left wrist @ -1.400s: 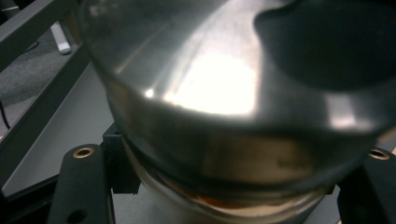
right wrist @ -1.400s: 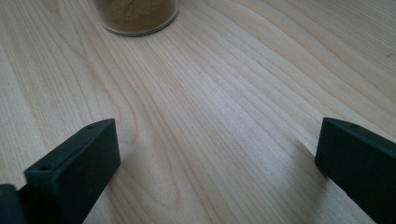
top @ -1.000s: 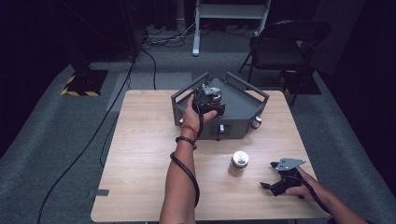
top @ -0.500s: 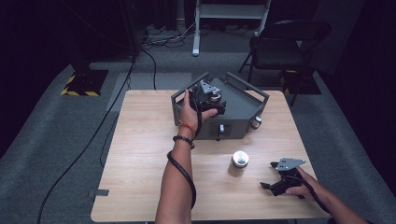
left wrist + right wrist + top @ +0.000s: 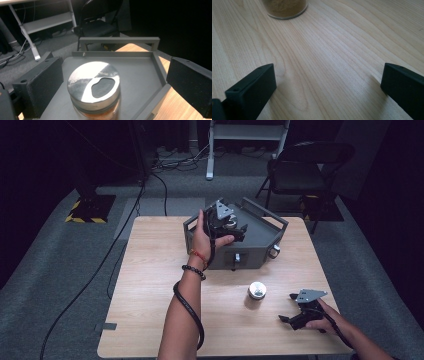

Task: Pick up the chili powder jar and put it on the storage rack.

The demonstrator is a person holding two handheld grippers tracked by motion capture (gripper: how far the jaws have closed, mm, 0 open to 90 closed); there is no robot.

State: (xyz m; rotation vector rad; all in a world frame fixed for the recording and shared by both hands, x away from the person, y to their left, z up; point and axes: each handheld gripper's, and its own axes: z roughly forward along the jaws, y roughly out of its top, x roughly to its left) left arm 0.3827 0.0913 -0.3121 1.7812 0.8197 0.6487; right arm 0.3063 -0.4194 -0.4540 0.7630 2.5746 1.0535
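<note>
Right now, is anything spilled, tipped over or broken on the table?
No, nothing stands out. The jar with the shiny lid stands upright in the grey tray, with the open left gripper around it but not touching. The other jar stands upright on the table, and nothing has spilled near the open right gripper.

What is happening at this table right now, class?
A person works with two handheld grippers. The left gripper is over the grey tray; its jaws have just been opening and now stand wide, clear of the metal-lidded spice jar standing in the tray. The right gripper rests open on the wooden table, near a second jar.
</note>
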